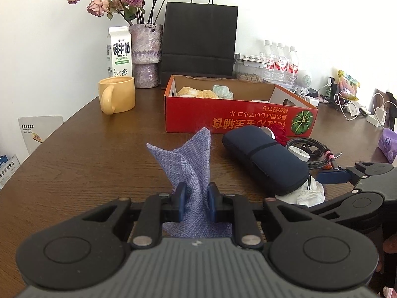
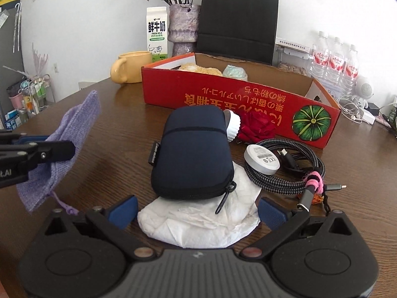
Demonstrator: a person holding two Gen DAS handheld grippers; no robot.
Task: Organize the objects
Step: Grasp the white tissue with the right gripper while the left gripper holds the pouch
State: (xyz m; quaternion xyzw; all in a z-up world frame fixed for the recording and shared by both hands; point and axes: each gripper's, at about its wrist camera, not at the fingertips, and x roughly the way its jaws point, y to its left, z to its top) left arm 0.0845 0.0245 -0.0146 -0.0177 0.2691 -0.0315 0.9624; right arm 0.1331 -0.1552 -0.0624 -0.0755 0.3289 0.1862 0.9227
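A purple woven pouch [image 1: 191,171] is clamped between the narrow jaws of the left gripper [image 1: 194,200] and is held up off the brown wooden desk [image 1: 104,154], its cloth bunched and standing above the pads. In the right wrist view the pouch's drawstring [image 2: 63,204] is seen hanging below it. The jaws of the right gripper [image 2: 197,214] are spread wide on either side of a crumpled white tissue [image 2: 198,226], which is not pressed by the pads. A navy zipped case [image 2: 193,151] is laid partly on the far part of that tissue. To the right of the case a coiled braided cable [image 2: 287,173] and a round white disc [image 2: 261,159] are seen. Farther back, a red cardboard box [image 2: 238,106] is set open on the desk, with a yellow mug [image 1: 116,94] to its left.
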